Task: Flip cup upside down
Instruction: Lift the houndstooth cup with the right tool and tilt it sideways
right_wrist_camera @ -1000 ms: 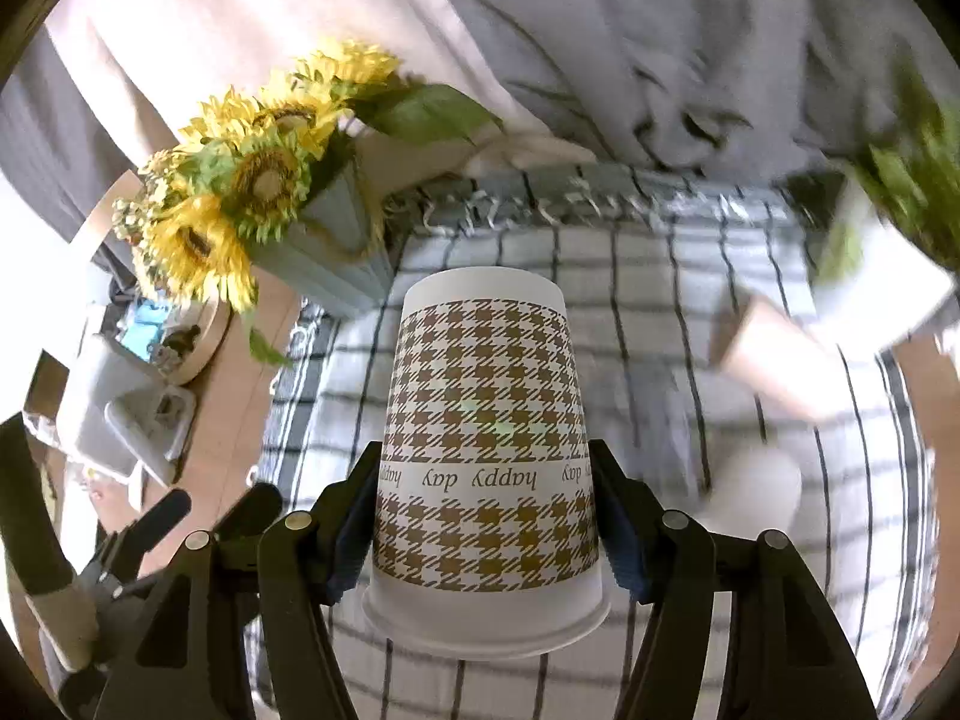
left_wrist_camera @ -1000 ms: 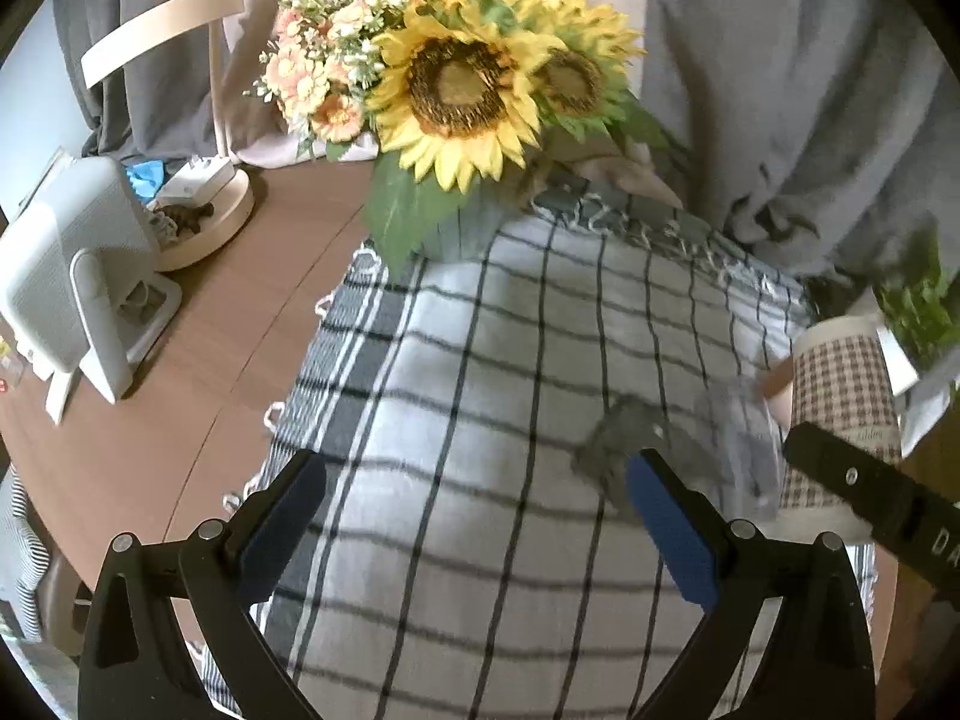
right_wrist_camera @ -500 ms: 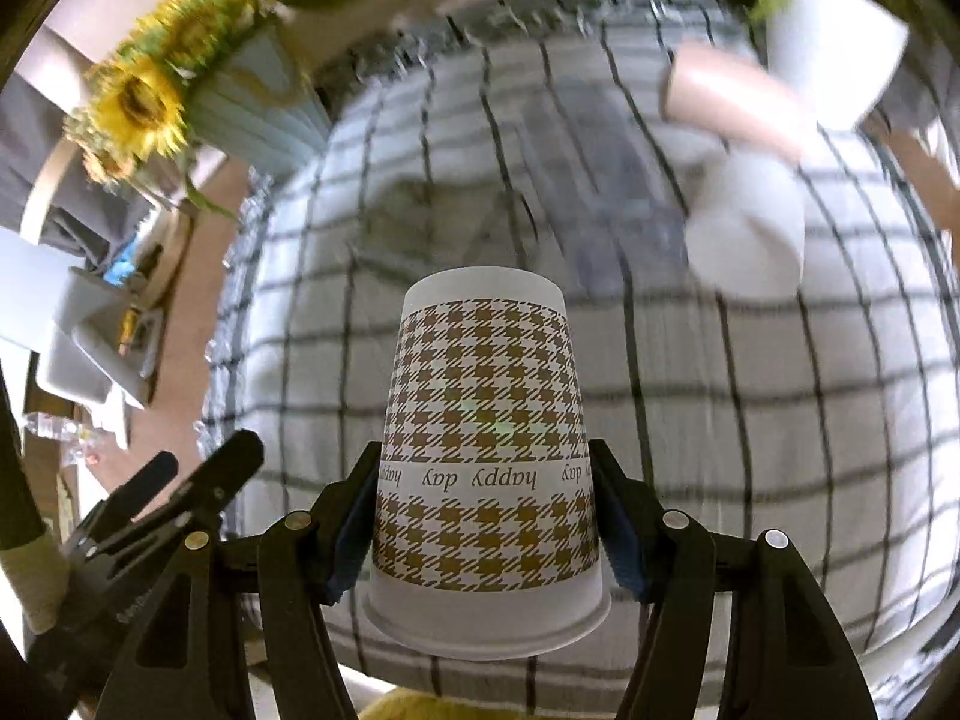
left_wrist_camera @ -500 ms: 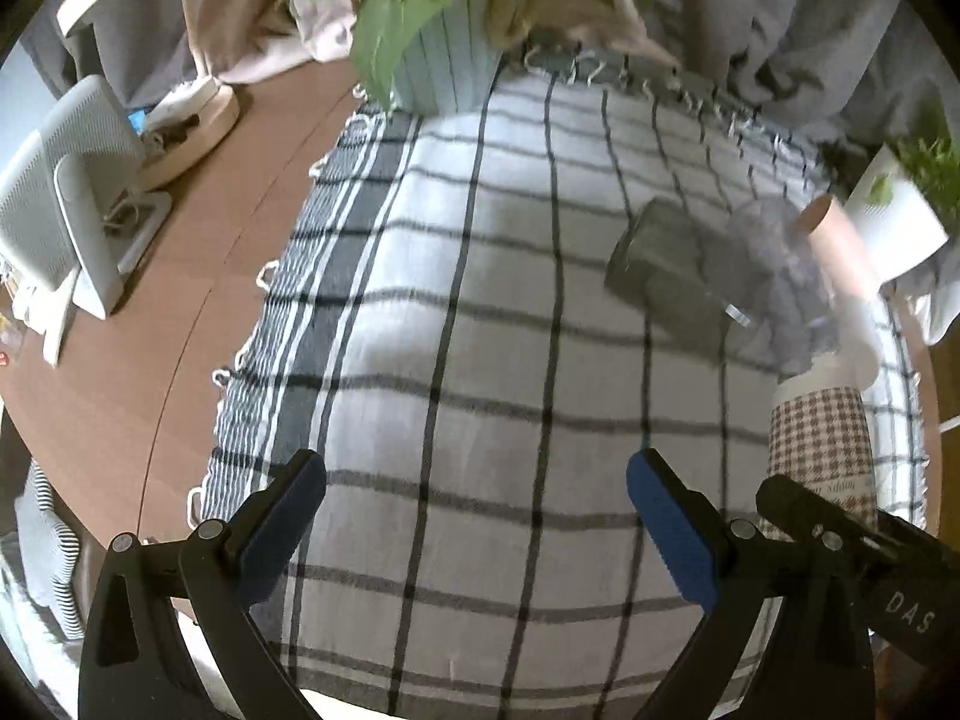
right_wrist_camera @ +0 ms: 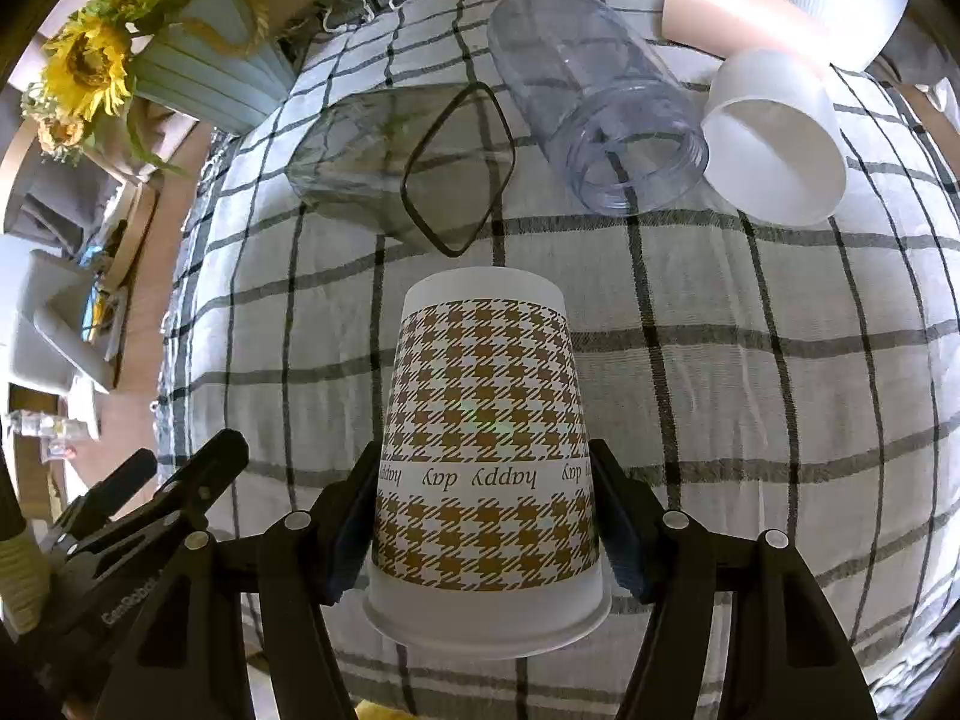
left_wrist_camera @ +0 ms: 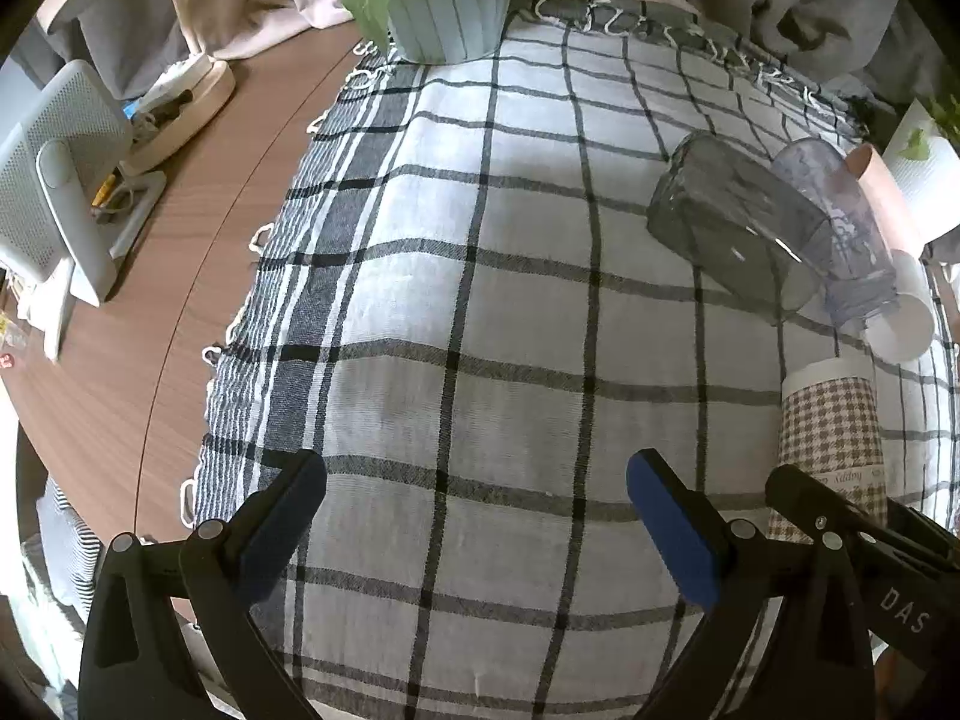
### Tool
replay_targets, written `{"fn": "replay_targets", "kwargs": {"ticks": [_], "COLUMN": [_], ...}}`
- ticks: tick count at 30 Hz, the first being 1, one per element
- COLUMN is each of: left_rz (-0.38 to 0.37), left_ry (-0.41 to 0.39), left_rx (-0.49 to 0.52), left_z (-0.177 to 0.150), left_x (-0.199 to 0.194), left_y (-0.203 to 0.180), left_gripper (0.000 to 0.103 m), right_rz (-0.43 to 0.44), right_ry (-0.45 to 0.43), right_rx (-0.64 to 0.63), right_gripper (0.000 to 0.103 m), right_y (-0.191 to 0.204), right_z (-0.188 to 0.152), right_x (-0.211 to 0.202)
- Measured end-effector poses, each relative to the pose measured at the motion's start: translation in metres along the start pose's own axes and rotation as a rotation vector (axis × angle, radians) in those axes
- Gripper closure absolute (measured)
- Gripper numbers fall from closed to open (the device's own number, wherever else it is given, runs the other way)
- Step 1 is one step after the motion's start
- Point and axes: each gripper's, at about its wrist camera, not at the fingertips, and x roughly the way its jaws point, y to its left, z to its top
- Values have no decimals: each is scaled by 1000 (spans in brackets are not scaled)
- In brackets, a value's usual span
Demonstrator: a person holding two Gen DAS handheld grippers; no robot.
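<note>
From the left wrist, the left claw [left_wrist_camera: 477, 531] gapes wide and empty over the cloth [left_wrist_camera: 480, 312]; the cup [left_wrist_camera: 831, 450] stands at its 3 o'clock. From the right wrist, the right claw [right_wrist_camera: 486, 519] clamps the cup [right_wrist_camera: 483, 450] at its sides, base toward 12 o'clock, rim nearest; probably above the cloth [right_wrist_camera: 750, 360], not touching.

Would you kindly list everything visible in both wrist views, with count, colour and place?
paper cup: 1, brown houndstooth on white, held in right gripper
checked cloth: 1, white and black, over table
table: 1, brown wood
dark glass container: 1, grey, lying on cloth
clear jar: 1, bluish, lying
white cup: 1, lying
pink cup: 1, lying
sunflower vase: 1, pale blue
left hand-held gripper: black, open
right hand-held gripper: black, shut on cup
</note>
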Motion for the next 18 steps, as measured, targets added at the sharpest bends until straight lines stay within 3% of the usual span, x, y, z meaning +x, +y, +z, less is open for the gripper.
{"fn": "replay_targets", "kwargs": {"ticks": [5, 7, 12, 18], "left_rz": [-3, -3, -9, -75], "left_ry": [11, 13, 4, -17], "left_rx": [2, 6, 2, 32], "left_z": [1, 2, 3, 11], "left_x": [3, 3, -5, -30], "left_y": [-1, -2, -3, -18], "left_gripper": [1, 1, 1, 1], "right_rz": [0, 2, 5, 0], "right_ry": [21, 30, 10, -125], "right_rx": [10, 16, 18, 26], "right_gripper": [38, 31, 28, 27], "right_y": [-2, -3, -3, -6], "right_z": [1, 2, 1, 2], "right_x": [6, 8, -4, -60]}}
